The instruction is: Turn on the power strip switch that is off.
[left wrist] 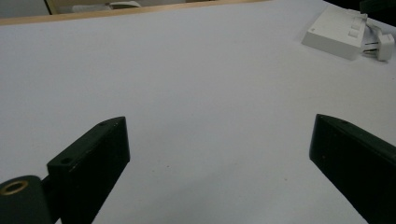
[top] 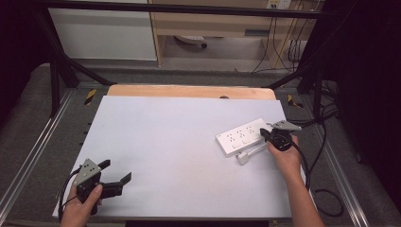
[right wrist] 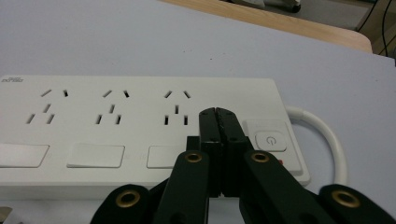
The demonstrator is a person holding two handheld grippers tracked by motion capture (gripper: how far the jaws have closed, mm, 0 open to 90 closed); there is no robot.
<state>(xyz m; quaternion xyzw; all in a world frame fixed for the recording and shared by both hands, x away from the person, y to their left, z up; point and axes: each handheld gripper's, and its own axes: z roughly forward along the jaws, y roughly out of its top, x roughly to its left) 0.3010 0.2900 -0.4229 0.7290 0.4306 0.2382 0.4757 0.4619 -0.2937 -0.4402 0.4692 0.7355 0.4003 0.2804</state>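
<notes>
Black jaws of the right gripper (right wrist: pixel 218 112) press together, empty, over the white power strip (right wrist: pixel 140 121) beside its power button (right wrist: pixel 271 139). From above, the strip lies at the table's (top: pixel 179 142) right, left gripper (top: pixel 116 177) wide apart near-left.

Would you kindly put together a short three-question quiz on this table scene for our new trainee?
1. True or false: the right gripper has its jaws pressed together above the power strip.
2. Multiple choice: the left gripper is A) shut on the plug, B) open over the bare table, C) shut on the power strip.
3. In the high view, what lies just in front of the power strip, on the person's side?

Key: 1 true. 2 B. 3 the white plug on its cable.
</notes>
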